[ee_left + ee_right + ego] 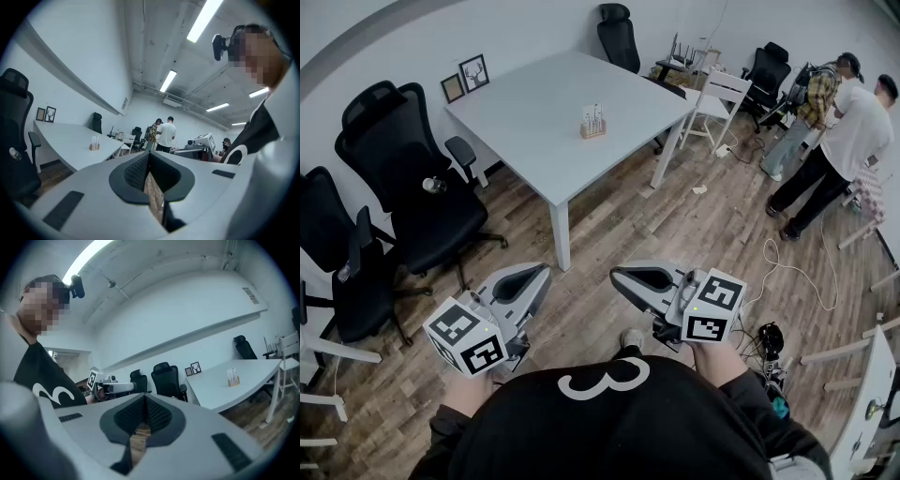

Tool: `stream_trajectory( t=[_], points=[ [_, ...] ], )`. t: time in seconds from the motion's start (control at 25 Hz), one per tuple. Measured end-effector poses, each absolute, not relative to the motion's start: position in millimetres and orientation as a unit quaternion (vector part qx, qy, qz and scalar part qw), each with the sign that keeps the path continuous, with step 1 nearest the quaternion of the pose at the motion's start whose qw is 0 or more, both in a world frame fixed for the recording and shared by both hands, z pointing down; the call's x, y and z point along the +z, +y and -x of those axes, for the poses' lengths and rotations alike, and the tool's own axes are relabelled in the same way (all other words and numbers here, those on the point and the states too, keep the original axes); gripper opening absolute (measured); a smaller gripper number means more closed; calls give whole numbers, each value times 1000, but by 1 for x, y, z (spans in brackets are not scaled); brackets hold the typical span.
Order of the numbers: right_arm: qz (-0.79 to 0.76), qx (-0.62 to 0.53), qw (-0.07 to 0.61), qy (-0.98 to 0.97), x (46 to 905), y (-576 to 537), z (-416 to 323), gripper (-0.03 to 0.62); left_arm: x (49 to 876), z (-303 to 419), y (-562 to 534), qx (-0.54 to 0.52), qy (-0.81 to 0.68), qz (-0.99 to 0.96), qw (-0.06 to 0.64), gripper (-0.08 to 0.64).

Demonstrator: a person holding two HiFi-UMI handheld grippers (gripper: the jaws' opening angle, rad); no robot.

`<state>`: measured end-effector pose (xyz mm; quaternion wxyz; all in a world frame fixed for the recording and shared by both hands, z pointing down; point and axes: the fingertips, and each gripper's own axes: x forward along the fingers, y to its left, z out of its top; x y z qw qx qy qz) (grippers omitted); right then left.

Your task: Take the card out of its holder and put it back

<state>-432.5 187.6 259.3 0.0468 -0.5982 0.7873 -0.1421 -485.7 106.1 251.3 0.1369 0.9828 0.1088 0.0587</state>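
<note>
The card holder (592,122), a small wooden block with white cards standing in it, sits on the white table (534,112) across the room. It also shows far off in the left gripper view as the card holder (95,143) and in the right gripper view as the card holder (232,377). I hold both grippers level in front of my chest, well short of the table. My left gripper (546,269) is shut with nothing in it, its jaws meeting at the tip (149,154). My right gripper (616,277) is also shut and empty (143,397).
Black office chairs (412,178) stand along the left wall, and two small picture frames (464,80) lean at the table's far edge. A white chair (717,98) is at the back right. Two people (844,122) stand at the right. Cables (797,272) lie on the wood floor.
</note>
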Motion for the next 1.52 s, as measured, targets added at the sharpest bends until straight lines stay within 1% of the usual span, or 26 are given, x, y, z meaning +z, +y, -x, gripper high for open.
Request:
stream_trajectory(
  t=[0.4, 0.6, 0.84, 1.0, 1.12, 1.36, 1.52],
  points=[
    [595, -146, 56, 788, 265, 193, 376, 8, 252, 426, 120, 65, 121, -983, 125, 12],
    [584, -147, 69, 795, 269, 190, 351, 8, 259, 399, 120, 67, 116, -982, 135, 12],
    [556, -162, 105, 809, 269, 199, 291, 8, 262, 331, 129, 83, 112, -980, 139, 12],
    [558, -166, 119, 804, 272, 210, 252, 9, 267, 285, 140, 94, 129, -976, 148, 12],
    [569, -172, 131, 794, 276, 226, 219, 8, 273, 250, 154, 105, 148, -973, 141, 12],
    [588, -177, 130, 778, 278, 255, 153, 9, 269, 185, 178, 99, 159, -972, 141, 12],
    [584, -183, 129, 780, 283, 255, 139, 9, 274, 172, 179, 102, 155, -972, 146, 12]
  ],
)
